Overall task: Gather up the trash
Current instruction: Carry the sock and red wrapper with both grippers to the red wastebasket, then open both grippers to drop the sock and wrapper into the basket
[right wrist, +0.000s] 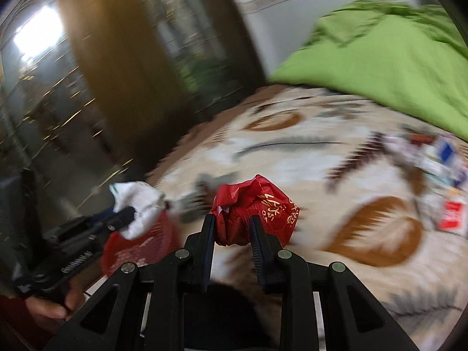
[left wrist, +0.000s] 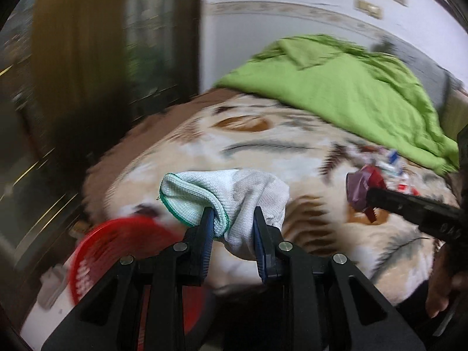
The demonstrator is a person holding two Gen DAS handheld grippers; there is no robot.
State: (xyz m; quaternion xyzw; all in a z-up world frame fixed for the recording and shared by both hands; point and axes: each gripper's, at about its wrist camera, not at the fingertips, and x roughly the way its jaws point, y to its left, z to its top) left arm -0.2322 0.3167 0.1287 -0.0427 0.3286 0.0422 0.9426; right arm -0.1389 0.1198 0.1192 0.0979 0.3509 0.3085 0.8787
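Left jaws: my left gripper (left wrist: 232, 219) is clamped on a bunched white cloth (left wrist: 234, 201) with a green stitched edge; the two sides stand a narrow gap apart with the fabric pinched between them.
Cloth axis: its bulk spreads sideways across my jaws, with the green hem curling off to the left.
Right jaws: my right gripper (right wrist: 231, 228) is clamped on a crumpled red wrapper (right wrist: 257, 213), held just as narrowly, with the foil bulging above and to the right of the jaws.
Writing: the wrapper carries gold characters, too creased and blurred for me to read.
Wrapper axis: it is a rough ball, so I cannot tell which way it points.
Red basket: a red mesh basket (left wrist: 122, 251) sits low at the near left edge of the bed (left wrist: 263, 143); in the right wrist view the cloth hangs just above its rim.
Remaining trash: a scatter of red, white and blue wrappers (right wrist: 441, 181) lies on the bed's patterned blanket, well to the right of the basket.
Green quilt: a green quilt (left wrist: 351, 87) is heaped at the far side of the bed, beyond the scatter.
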